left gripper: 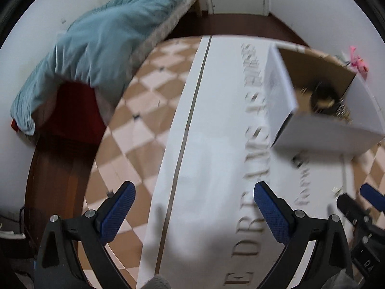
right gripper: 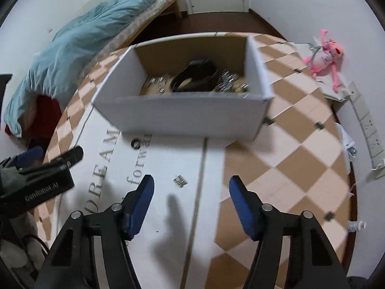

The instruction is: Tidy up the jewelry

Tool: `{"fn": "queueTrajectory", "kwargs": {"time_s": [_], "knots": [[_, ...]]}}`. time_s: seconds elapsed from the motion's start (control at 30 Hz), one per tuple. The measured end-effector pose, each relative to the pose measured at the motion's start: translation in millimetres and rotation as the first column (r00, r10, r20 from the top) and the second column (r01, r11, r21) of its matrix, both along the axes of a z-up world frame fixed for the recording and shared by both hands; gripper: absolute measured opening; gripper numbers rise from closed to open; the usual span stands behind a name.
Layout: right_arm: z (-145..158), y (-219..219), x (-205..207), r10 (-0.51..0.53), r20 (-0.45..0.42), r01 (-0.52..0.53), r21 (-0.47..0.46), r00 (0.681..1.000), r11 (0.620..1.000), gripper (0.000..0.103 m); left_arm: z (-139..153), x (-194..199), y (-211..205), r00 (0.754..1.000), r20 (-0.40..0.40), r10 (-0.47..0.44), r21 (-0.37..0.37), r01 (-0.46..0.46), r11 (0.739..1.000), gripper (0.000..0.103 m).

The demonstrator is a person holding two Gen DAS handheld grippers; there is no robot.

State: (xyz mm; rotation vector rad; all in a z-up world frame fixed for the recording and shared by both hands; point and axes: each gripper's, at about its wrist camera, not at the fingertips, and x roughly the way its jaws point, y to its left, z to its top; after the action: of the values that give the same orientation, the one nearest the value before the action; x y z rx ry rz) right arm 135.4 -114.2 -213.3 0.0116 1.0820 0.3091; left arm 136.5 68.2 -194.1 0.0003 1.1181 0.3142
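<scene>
- Container: one white cardboard box [right gripper: 182, 110] with a brown interior stands open-topped on a white cloth [right gripper: 166, 168] printed with grey lettering. The cloth lies over a brown-and-pink checkered surface [right gripper: 288, 149]; whether that is a desk or the floor cannot be told.
- Contents: a black ring-shaped band [right gripper: 196, 78] lies in the middle of the box bottom. Piles of small metallic jewelry [right gripper: 228, 84] lie on either side of it, silver and gold in tone; motion blur prevents naming single pieces.
- Left wrist view confirms the same box [left gripper: 320, 130] at upper right, with the dark band [left gripper: 323, 96] and glinting pieces inside, also blurred.
- Outside the box: one small silver piece [right gripper: 180, 181] lies loose on the cloth, between the box and the right claw [right gripper: 191, 185], just ahead of its fingertips. A small dark ring [right gripper: 135, 143] lies on the cloth near the box's front wall.
- Right claw: blue-padded fingers spread wide apart, nothing between them, hanging above the cloth.
- Left claw [left gripper: 193, 192]: fingers likewise spread wide, holding nothing, over the cloth, well apart from the box.
- Surroundings: a bed with a blue blanket [right gripper: 79, 45] at upper left; a pink plush toy [right gripper: 323, 55] at upper right near the wall.
</scene>
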Motion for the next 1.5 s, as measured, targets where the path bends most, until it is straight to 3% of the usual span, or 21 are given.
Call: {"fn": "queueTrajectory", "kwargs": {"time_s": [0.17, 0.23, 0.37, 0.67, 0.73, 0.77, 0.93, 1.0, 1.07, 1.3, 1.5], "knots": [[-12, 16, -2, 0.029, 0.035, -0.028, -0.047, 0.999, 0.999, 0.044, -12, -8, 10, 1.0, -0.014, 0.022, -0.019, -0.022, 1.0, 0.101], [-12, 22, -3, 0.036, 0.055, -0.031, -0.085, 0.998, 0.996, 0.008, -10, -8, 10, 1.0, -0.005, 0.021, -0.021, -0.021, 1.0, 0.101], [-7, 14, -2, 0.016, 0.069, -0.01, -0.082, 0.997, 0.997, 0.009, -3, -5, 1, 1.0, 0.021, 0.001, -0.032, 0.0, 1.0, 0.101], [14, -50, -2, -0.153, 0.074, 0.154, -0.009, 0.986, 0.988, 0.009, -5, 22, -61, 0.988, 0.06, -0.142, -0.058, 0.145, 0.988, 0.1], [15, -62, -1, -0.178, 0.072, 0.18, -0.015, 0.981, 0.984, 0.009, -9, 29, -76, 0.984, 0.055, -0.172, -0.032, 0.174, 0.984, 0.087], [16, -66, -1, -0.189, 0.073, 0.19, -0.018, 0.979, 0.982, 0.009, -11, 32, -79, 0.983, 0.05, -0.178, -0.022, 0.179, 0.984, 0.075], [15, -82, 0, -0.225, 0.069, 0.226, -0.016, 0.972, 0.974, 0.009, -14, 39, -92, 0.977, 0.057, -0.204, -0.008, 0.204, 0.979, 0.049], [14, -84, 0, -0.232, 0.069, 0.233, -0.012, 0.97, 0.972, 0.009, -14, 40, -95, 0.976, 0.057, -0.212, -0.009, 0.213, 0.977, 0.022], [13, -86, 0, -0.234, 0.067, 0.235, -0.013, 0.97, 0.972, 0.009, -15, 42, -96, 0.972, 0.06, -0.226, -0.026, 0.228, 0.973, 0.012], [21, -88, -2, -0.238, 0.074, 0.238, 0.01, 0.968, 0.971, 0.009, -11, 37, -96, 0.972, 0.075, -0.222, -0.054, 0.226, 0.973, 0.01], [48, -88, -5, -0.222, 0.113, 0.22, 0.036, 0.968, 0.975, 0.009, 23, 13, -97, 0.964, 0.122, -0.237, -0.109, 0.251, 0.962, 0.01]]}}
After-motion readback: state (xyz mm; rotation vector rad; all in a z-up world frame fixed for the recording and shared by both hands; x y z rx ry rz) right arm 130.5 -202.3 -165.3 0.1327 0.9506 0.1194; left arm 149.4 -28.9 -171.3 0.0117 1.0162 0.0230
